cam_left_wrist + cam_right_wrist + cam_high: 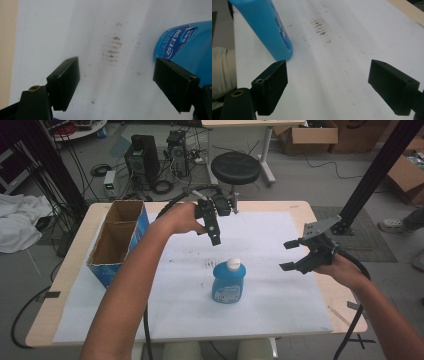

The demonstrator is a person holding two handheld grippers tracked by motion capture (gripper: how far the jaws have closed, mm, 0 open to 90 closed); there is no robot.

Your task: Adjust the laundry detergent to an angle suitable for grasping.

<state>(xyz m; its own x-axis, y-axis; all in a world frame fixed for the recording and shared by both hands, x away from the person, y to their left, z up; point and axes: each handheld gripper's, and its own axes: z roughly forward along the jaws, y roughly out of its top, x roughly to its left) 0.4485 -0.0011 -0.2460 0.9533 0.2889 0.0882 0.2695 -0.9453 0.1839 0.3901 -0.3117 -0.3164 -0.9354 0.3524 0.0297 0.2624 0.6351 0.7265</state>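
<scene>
A blue bottle (pixel 228 284) with a white cap stands upright on the white paper near the middle of the table. My left gripper (pixel 215 236) hangs just behind it, pointing down, jaws open and empty. In the left gripper view the open left gripper (pixel 116 75) frames bare paper, and the blue bottle (pixel 185 42) shows beyond its right jaw, apart from it. My right gripper (pixel 289 255) is held above the table to the bottle's right, open and empty. In the right gripper view the right gripper (pixel 329 77) stands wide, with the bottle (pixel 262 27) off beyond its left jaw.
An open blue cardboard box (pixel 139 231) stands at the table's left side. The white paper (pixel 280 300) covers most of the tabletop and carries dark smudges (pixel 205 264). A black stool (pixel 235 167) stands past the far edge.
</scene>
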